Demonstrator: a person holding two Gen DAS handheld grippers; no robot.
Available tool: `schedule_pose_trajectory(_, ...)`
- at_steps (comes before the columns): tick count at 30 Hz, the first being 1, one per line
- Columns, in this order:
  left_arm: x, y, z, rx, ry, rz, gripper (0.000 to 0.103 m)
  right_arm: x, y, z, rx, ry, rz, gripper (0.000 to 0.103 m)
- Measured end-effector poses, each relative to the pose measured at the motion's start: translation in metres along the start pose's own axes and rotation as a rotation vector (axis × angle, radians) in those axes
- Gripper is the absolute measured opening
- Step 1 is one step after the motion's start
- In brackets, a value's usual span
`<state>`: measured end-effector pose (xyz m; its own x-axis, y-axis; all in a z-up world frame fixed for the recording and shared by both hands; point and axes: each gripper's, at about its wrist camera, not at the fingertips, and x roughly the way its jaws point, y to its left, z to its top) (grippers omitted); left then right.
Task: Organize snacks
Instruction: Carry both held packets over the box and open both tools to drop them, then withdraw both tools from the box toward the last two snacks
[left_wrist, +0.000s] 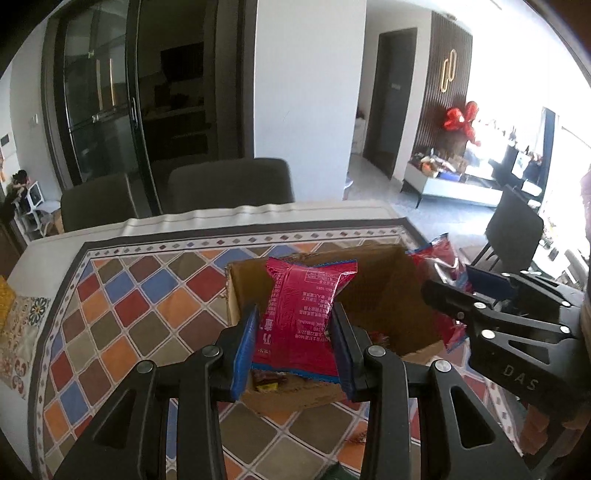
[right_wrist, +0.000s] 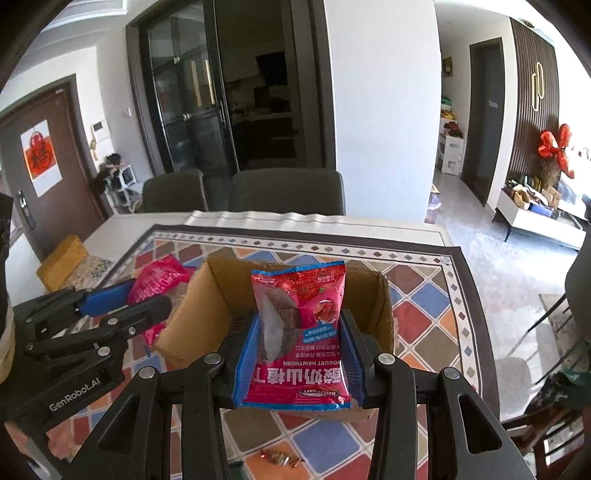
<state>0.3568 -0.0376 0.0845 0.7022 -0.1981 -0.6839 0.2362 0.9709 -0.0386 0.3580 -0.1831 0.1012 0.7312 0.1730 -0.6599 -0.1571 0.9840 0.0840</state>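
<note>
An open cardboard box (left_wrist: 384, 284) (right_wrist: 218, 291) stands on the patterned tablecloth. My left gripper (left_wrist: 293, 328) is shut on a red snack packet (left_wrist: 299, 317), its printed back toward me, held over the box. My right gripper (right_wrist: 301, 332) is shut on a second red yogurt hawthorn packet (right_wrist: 299, 332), also held above the box. In the left wrist view the right gripper (left_wrist: 491, 295) shows at the right with its packet (left_wrist: 439, 254) behind it. In the right wrist view the left gripper (right_wrist: 122, 306) shows at the left with its packet (right_wrist: 159, 280).
Small snacks (left_wrist: 269, 384) lie in the box bottom. A wrapped candy (right_wrist: 279, 458) lies on the tablecloth (left_wrist: 147, 314) in front of the box. Two dark chairs (right_wrist: 284, 192) stand at the far table edge. A yellow cushion (right_wrist: 61, 264) lies far left.
</note>
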Motion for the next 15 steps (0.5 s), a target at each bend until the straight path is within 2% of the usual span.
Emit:
schedule_pose_trajectory(6, 0.018, 0.001, 0.002, 0.009, 0.043, 0.026, 0.039, 0.022, -0.003, 0.006, -0.002, 0.045, -0.017, 0.043)
schedule_pose_trajectory(9, 0.021, 0.001, 0.004, 0.013, 0.037, 0.063, 0.054, 0.029, -0.003, 0.009, -0.010, 0.052, -0.029, 0.044)
schedule_pose_trajectory(12, 0.016, 0.001, 0.001, 0.020, 0.024, 0.080, 0.056, 0.029, -0.004, 0.008, 0.001, 0.047, -0.049, 0.057)
schedule_pose_trajectory(15, 0.010, 0.001, -0.006, 0.008, 0.027, 0.076, 0.058, 0.025, -0.004, 0.004, 0.001, 0.037, -0.055, 0.058)
